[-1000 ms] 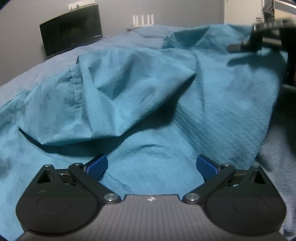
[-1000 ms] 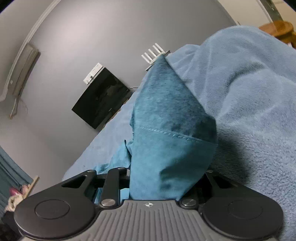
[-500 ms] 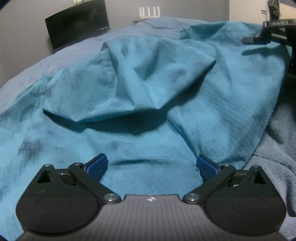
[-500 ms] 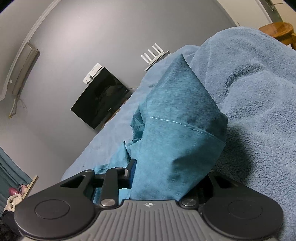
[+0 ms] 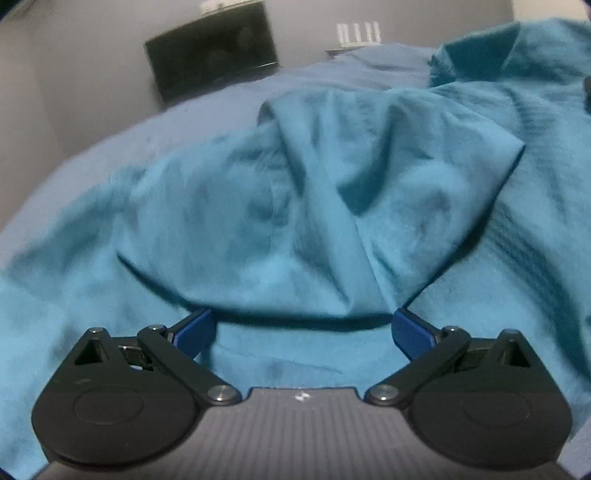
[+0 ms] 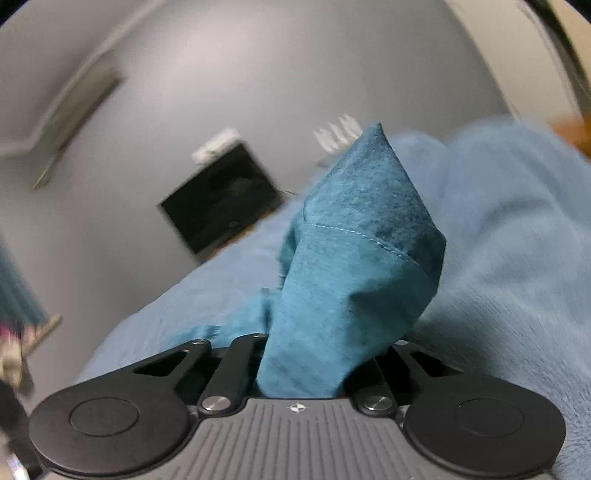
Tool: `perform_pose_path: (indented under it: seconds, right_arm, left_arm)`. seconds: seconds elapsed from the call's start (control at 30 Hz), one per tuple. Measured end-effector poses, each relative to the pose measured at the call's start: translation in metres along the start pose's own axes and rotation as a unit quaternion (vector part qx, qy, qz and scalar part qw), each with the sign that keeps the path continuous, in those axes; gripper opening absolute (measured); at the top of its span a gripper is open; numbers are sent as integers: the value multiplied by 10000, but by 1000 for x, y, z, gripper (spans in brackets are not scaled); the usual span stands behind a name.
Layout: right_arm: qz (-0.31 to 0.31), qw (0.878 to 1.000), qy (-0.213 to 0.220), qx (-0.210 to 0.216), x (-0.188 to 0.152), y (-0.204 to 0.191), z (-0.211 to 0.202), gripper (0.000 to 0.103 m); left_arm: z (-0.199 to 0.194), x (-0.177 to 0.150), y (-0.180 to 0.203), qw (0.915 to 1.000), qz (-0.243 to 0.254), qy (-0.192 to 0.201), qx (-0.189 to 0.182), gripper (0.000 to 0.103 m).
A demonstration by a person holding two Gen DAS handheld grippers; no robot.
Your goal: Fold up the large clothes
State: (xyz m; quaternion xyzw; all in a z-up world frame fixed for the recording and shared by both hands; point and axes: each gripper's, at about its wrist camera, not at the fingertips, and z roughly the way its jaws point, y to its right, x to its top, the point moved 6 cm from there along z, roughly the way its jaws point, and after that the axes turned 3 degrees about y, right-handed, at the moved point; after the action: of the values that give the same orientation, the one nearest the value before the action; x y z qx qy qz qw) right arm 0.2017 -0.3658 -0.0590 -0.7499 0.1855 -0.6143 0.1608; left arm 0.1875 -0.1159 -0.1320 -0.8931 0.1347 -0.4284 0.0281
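Observation:
A large teal garment [image 5: 303,206] lies rumpled across a blue blanket on a bed. My left gripper [image 5: 301,326] is open, its blue fingertips [image 5: 195,328] spread wide, with a folded-over flap of the garment hanging between and over them. My right gripper [image 6: 317,354] is shut on a hemmed corner of the teal garment [image 6: 354,266], which bunches up out of the jaws and hides the fingertips.
The blue fleece blanket [image 6: 517,240] covers the bed. A black TV screen [image 5: 210,51] and a white router [image 5: 358,31] stand at the grey far wall. A wooden piece [image 6: 569,125] shows at the right edge.
My left gripper has moved forward, so the garment flap now reaches over its open fingertips. My right gripper has shifted and tilted, still holding the hemmed corner.

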Motion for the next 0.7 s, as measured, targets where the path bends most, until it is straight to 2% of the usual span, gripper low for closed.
perform_pose_path:
  seconds: [0.1, 0.17, 0.23, 0.3, 0.4, 0.47, 0.53, 0.63, 0.67, 0.7]
  right_arm:
    - [-1079, 9933, 255, 332, -7, -51, -19, 10]
    - [-1696, 9831, 339, 593, -16, -84, -32, 11]
    - [-2258, 9704, 390, 762, -28, -115, -42, 11]
    - [-2827, 9543, 421, 873, -43, -146, -48, 11]
    - [-3435, 9322, 435, 1060, -66, -183, -53, 11]
    - [-3729, 9193, 422, 1187, -80, -201, -56, 11]
    - [-4024, 9044, 393, 1360, -97, -218, -60, 11]
    - [-4443, 8801, 348, 1638, -120, -237, -68, 11]
    - [-4553, 8729, 333, 1720, -128, -243, -69, 11]
    - [-4672, 8648, 306, 1815, -136, -248, -72, 11]
  left_arm:
    - [-22, 4, -21, 9977, -459, 127, -472, 103]
    - [-44, 10, -45, 9951, -709, 376, -577, 103]
    - [-70, 18, -78, 9880, -1219, 581, -750, 103]
    - [-94, 27, -114, 9712, -1974, 764, -1098, 103]
    - [-129, 41, -160, 9331, -2989, 1039, -1710, 103]
    - [-148, 52, -181, 9116, -3331, 1232, -2069, 103]
    - [-162, 59, -193, 8967, -3468, 1297, -2425, 103]
    - [-169, 70, -197, 8857, -3444, 1197, -2875, 103]
    - [-169, 71, -194, 8855, -3386, 1135, -2972, 103]
    - [-166, 72, -192, 8894, -3282, 1020, -3015, 103]
